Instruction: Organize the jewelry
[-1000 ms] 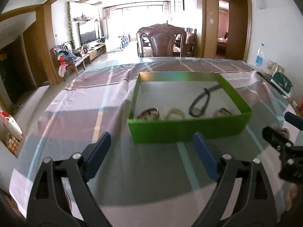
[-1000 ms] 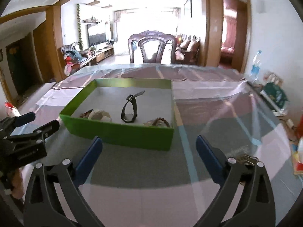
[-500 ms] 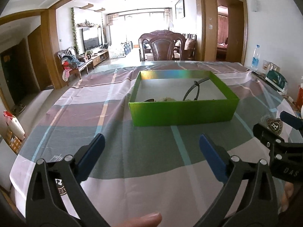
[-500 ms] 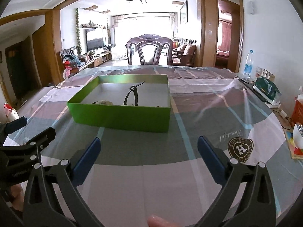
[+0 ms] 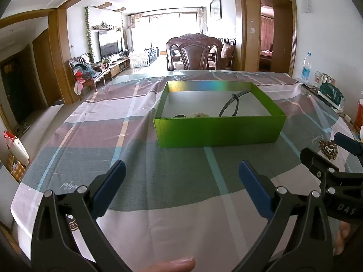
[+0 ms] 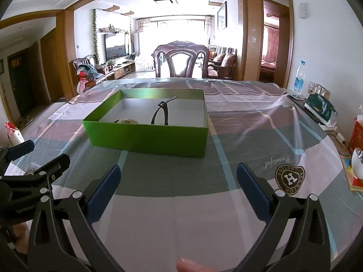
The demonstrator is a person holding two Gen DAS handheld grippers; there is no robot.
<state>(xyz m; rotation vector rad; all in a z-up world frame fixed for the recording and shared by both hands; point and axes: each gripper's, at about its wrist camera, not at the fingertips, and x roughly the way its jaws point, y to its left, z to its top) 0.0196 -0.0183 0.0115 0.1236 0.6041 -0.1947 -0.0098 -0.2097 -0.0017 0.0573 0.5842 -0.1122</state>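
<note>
While both grippers hover low over the near part of the counter, neither one holds anything: the left gripper has its blue-padded jaws spread wide with only bare cloth between them, and the right gripper stands the same way, jaws wide apart and nothing in the gap. A plaid tablecloth in mauve, grey and pale pink covers the counter, with a round brown crest printed on it just beyond the right gripper's right finger. Farther along the counter, well apart from both grippers, sits the open green box, its near wall facing the cameras. Inside it a black watch stands on edge with its strap pointing up toward the far right corner, and a pale beaded piece lies low against the near wall to the watch's left; a dark rounded item just left of that is mostly hidden by the wall, so I cannot tell what it is. In the left wrist view the right gripper shows at the right edge, and in the right wrist view the left gripper shows at the left edge, side by side. A fingertip peeks in at the bottom of each view. At the counter's far right stand a water bottle and a dark green packet, and a carved wooden chair is at the far end.
</note>
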